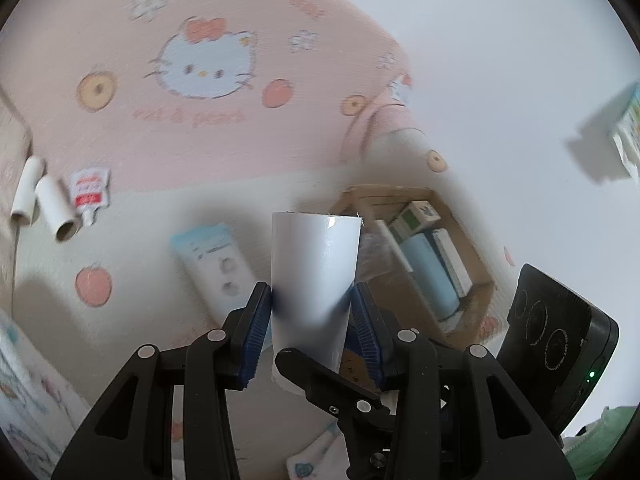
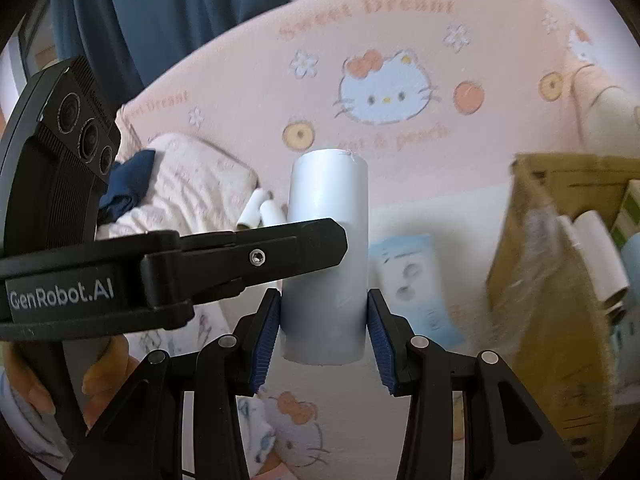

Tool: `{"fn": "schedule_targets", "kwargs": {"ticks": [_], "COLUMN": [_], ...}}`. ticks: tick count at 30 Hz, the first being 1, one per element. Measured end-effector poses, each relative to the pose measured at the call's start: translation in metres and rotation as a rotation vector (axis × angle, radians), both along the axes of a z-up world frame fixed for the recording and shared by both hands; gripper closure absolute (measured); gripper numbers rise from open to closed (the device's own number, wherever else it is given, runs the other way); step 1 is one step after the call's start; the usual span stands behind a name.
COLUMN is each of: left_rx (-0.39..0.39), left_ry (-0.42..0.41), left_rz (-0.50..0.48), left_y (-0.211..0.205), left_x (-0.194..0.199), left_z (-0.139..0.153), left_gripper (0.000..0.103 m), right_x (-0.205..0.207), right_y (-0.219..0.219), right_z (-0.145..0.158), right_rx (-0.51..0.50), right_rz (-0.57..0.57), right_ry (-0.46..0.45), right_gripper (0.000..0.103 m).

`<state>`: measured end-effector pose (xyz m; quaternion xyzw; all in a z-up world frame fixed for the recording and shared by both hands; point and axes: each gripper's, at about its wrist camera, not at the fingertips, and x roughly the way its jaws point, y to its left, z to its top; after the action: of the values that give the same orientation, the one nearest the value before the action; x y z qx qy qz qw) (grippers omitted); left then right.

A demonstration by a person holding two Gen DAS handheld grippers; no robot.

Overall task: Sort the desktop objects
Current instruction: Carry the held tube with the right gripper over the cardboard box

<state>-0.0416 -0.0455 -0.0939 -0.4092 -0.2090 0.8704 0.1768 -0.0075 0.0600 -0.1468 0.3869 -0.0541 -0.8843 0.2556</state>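
Gripping a white roll (image 1: 316, 280), the left gripper (image 1: 312, 320) presses its pads on both sides; the cardboard box (image 1: 472, 264) sits at three o'clock. Through the right wrist view, the right gripper (image 2: 324, 320) clamps the same roll, box (image 2: 552, 264) at three o'clock. Uneven pulling between hands could twist or crush it.

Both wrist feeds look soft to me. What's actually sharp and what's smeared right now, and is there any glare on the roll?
Left wrist view: the left gripper and white roll are sharp, with a small glare fleck near the roll's top; the pink sheet and cardboard box are motion-smeared. Right wrist view: the right gripper is crisp, the box streaked, edges bent by the fisheye.
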Motion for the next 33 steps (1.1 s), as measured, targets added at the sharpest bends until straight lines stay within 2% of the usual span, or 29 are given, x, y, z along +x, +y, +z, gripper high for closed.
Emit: {"fn": "schedule_targets", "kwargs": {"ticks": [5,15,27,33], "left_rx": [-0.040,-0.103,-0.048,-0.027], "left_ry": [0.046,0.074,0.079,0.045], "left_rz": [-0.052,-0.140,-0.227,-0.266], "left_y": [0.030,0.075,0.122,0.150], "left_x": [-0.008,-0.025,-0.057,-0.081], "left_z": [0.016,0.023,0.039,0.044], "left_gripper": [0.057,0.057,0.057,0.057], "right_x": [0.006,0.004,-0.003,-0.014], "right_y": [0.027,0.065,0.116,0.139], "right_z": [0.010,0.017,0.036,0.042], "right_rx": [-0.009,-0.005,0.020,0.031], "right_rz": [-0.059,-0.138,-0.232,-0.264], "right_ry": [0.055,0.098,0.136,0.136], "right_gripper": [0.062,0.062,0.062,0.062]}}
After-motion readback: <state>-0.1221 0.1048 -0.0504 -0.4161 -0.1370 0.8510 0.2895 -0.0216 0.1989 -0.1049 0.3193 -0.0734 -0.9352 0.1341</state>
